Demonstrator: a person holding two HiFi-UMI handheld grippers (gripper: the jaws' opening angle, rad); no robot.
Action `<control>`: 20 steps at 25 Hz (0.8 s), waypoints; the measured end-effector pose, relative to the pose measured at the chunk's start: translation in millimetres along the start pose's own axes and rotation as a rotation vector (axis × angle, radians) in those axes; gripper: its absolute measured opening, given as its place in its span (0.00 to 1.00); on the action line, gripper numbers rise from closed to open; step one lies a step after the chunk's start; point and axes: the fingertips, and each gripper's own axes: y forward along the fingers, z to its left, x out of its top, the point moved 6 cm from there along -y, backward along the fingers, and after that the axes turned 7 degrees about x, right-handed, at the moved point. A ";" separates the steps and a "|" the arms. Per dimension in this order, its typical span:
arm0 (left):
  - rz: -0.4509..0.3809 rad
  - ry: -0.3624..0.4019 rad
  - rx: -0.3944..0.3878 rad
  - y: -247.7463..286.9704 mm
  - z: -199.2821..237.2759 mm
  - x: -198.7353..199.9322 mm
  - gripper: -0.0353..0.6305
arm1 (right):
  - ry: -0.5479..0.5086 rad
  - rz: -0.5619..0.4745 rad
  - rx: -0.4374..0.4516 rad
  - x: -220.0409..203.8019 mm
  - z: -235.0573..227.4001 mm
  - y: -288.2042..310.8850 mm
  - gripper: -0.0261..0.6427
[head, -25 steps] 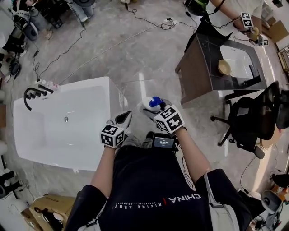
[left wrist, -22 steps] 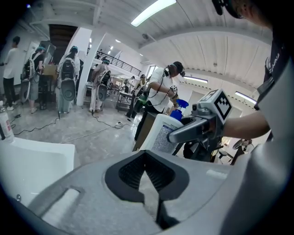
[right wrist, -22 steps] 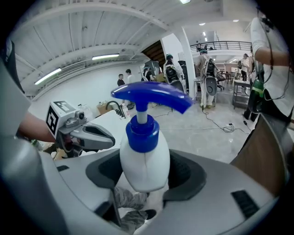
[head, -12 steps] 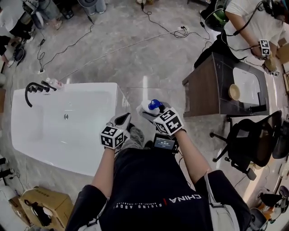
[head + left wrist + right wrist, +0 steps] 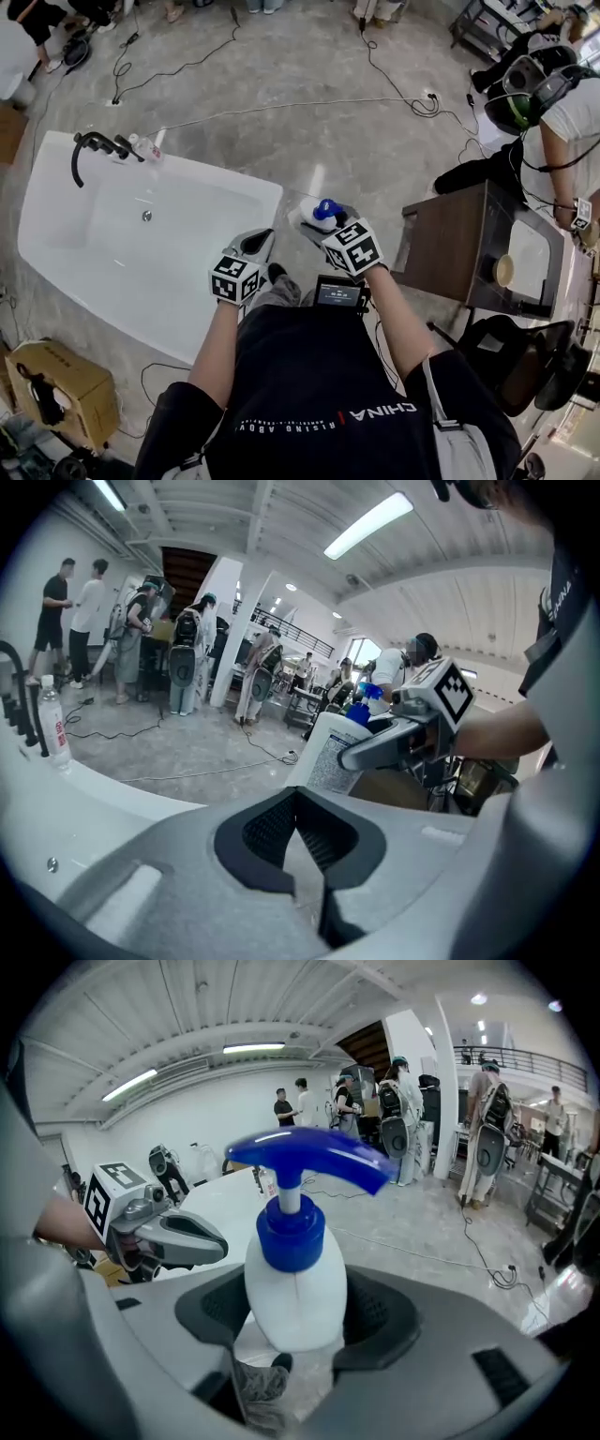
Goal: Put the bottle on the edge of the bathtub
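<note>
Head view: the right hand-held gripper (image 5: 316, 223) is gripping a white plastic pump bottle with a blue dispenser head (image 5: 322, 212), carrying it above the grey concrete floor (image 5: 309, 103), near the right-hand corner of the white rectangular bathtub (image 5: 270, 199) but not touching it. The right gripper view is showing the jaws standing wide and pressing on both sides of the bottle's rounded body (image 5: 292, 1288), with the pump upright and its spout pointing right. The left hand-held gripper (image 5: 255, 247) is hovering beside the tub's rim. In the left gripper view (image 5: 298, 829) its dark ribbed pads are meeting at the tips with nothing between them. A black curved faucet (image 5: 90, 150) and a clear water bottle with a red label (image 5: 53, 729) are standing at the tub's far end.
</note>
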 end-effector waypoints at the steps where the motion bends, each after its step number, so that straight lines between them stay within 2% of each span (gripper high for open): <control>1: -0.009 -0.015 0.021 -2.4 8.6 0.7 0.07 | -0.016 0.011 0.012 6.3 -0.3 10.0 0.45; 10: -0.040 -0.132 0.157 -24.1 66.3 -7.1 0.07 | -0.137 0.093 0.110 57.8 -0.3 89.4 0.45; 20: -0.032 -0.226 0.251 1.2 118.4 -15.8 0.07 | -0.194 0.170 0.136 71.4 -33.6 194.8 0.45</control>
